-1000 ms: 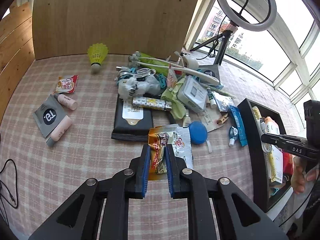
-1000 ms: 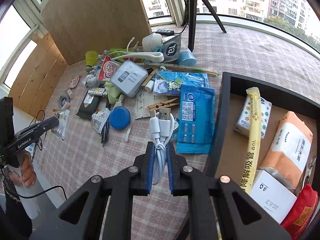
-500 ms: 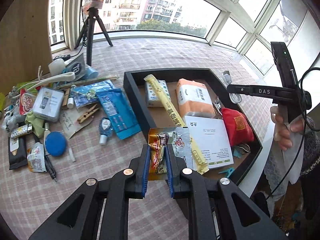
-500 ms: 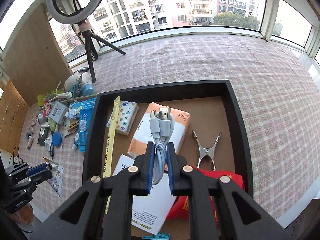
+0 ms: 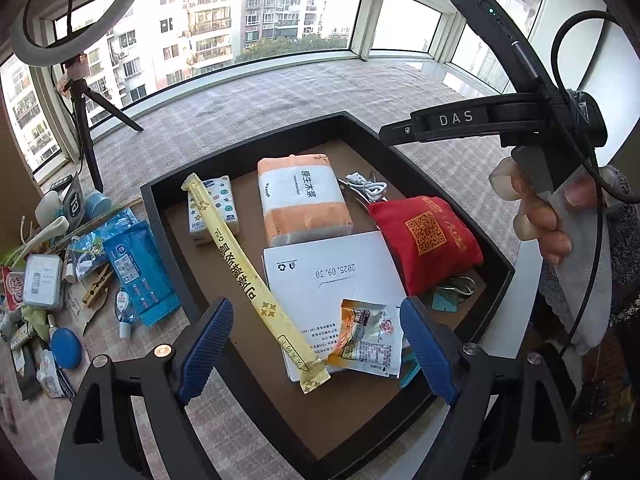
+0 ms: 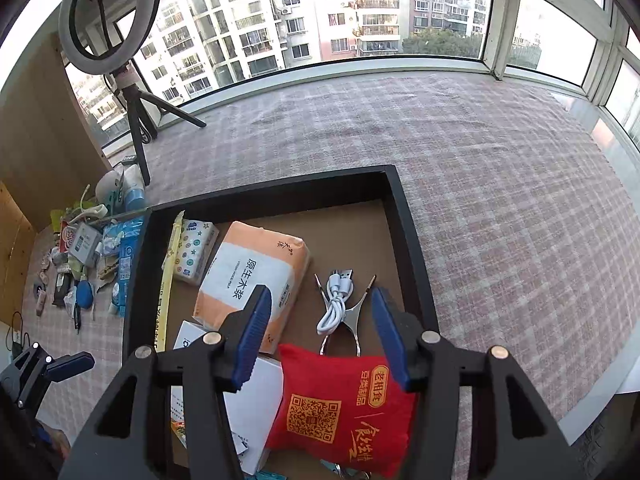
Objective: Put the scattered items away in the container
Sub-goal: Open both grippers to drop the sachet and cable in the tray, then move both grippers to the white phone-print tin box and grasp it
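While both grippers hung over the black tray [image 5: 168,194], their jaws were opening with nothing gripped.

Between the left gripper [image 5: 316,344]'s spread blue pads [image 5: 208,340], a sachet [image 5: 366,338] lay loose on the white box [image 5: 340,268], touching neither pad, its corner against the lower end of the long yellow packet [image 5: 244,272]. Under the right gripper [image 6: 320,332], a coiled white cable [image 6: 336,300] rested on the tray floor across the metal tongs [image 6: 352,320], clear of both pads, beside the orange tissue pack [image 6: 248,276] and just above the red pouch [image 6: 340,408]. A small star-printed tissue pack [image 5: 214,208] sat at the tray's far left corner. To the left of the tray, on the checked cloth [image 6: 500,200], the remaining clutter stayed scattered: a blue wipes pack [image 5: 138,268], a wooden peg [image 5: 96,290], a blue disc [image 5: 64,348] and a grey box [image 5: 42,282].
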`<state>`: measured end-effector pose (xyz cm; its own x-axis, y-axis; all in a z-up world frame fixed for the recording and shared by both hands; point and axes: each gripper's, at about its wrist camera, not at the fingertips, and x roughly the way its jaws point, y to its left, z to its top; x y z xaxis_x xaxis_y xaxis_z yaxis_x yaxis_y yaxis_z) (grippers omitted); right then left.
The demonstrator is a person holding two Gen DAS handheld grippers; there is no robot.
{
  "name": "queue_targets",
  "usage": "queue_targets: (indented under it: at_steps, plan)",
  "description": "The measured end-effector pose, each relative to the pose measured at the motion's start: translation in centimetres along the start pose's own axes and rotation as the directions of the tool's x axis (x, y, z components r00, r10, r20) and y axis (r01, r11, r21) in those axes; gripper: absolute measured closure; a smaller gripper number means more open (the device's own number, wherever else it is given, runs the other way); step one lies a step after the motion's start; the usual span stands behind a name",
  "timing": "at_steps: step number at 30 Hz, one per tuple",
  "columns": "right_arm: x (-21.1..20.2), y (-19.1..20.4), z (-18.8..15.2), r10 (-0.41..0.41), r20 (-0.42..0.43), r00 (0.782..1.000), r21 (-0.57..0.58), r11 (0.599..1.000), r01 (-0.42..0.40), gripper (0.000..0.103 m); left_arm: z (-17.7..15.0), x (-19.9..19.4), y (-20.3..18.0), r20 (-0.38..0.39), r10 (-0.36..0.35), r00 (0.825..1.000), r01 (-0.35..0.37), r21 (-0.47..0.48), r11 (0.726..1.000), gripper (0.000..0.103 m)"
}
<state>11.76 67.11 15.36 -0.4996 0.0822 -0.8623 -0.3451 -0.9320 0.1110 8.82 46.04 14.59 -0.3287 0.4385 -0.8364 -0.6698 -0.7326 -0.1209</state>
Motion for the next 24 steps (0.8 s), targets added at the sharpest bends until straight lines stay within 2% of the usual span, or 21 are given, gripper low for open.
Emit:
queue_targets:
  at_steps: [4,8,15,20,24]
  plan:
    - [0.2,1.2,0.3,0.023,0.007,1.000,-0.020,1.000,-0.023,0.051,-0.2,-0.4,1.7,-0.003,0.021,1.000,-0.021,-0.037,0.999,0.018]
    - [0.5,3.4,0.8,0.051,0.006,0.999,-0.055,0.997,-0.050,0.051,-0.9,-0.7,4.7,-0.014,0.046,0.999,-0.047,-0.128,0.991,0.018]
    - [0.8,9.3,1.7,0.147,-0.007,0.989,-0.154,0.977,-0.147,0.051,-3.4,-2.8,11.0,-0.006,0.141,0.990,-0.138,-0.225,0.965,0.018]
    - [1.3,15.1,2.3,0.201,-0.017,0.979,-0.247,0.948,-0.199,0.051,-5.4,-4.5,16.4,-0.010,0.206,0.979,-0.198,-0.313,0.929,0.018]
    - [2.0,20.2,2.7,0.248,-0.048,0.967,-0.331,0.910,-0.250,0.051,-6.9,-5.7,20.4,0.002,0.240,0.971,-0.218,-0.403,0.889,0.018]
